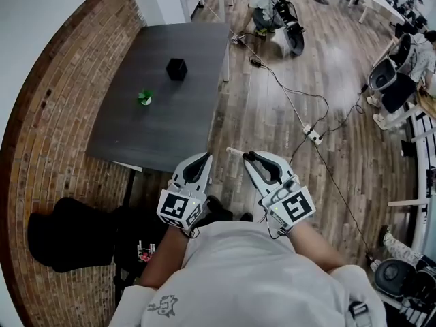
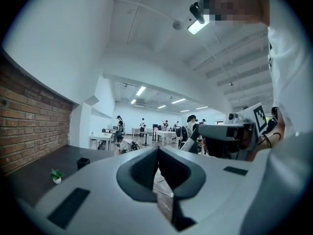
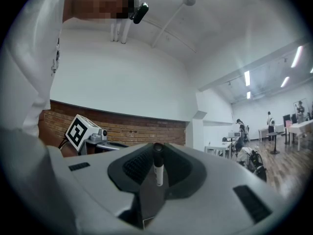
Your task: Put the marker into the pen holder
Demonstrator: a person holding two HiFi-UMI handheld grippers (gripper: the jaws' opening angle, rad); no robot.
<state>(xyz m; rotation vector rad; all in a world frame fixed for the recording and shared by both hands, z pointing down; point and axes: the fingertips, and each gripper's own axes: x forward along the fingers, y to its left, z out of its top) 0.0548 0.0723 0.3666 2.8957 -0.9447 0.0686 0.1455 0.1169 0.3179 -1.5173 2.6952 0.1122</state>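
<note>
A black-and-white marker (image 3: 158, 169) stands upright between the jaws of my right gripper (image 3: 157, 153), which is shut on it. In the head view its white end (image 1: 234, 151) sticks out to the left of the right gripper (image 1: 248, 157). The black cube pen holder (image 1: 176, 69) stands on the dark grey table (image 1: 184, 121), well ahead of both grippers. My left gripper (image 1: 206, 156) is shut and empty, level with the right one and off the table's near right corner. In the left gripper view the pen holder (image 2: 82, 163) is far off at the left.
A small green potted plant (image 1: 144, 98) sits on the table, nearer and left of the pen holder. A brick wall (image 1: 61, 114) runs along the left. A cable and power strip (image 1: 313, 135) lie on the wood floor at right. A person (image 1: 269, 9) crouches beyond the table.
</note>
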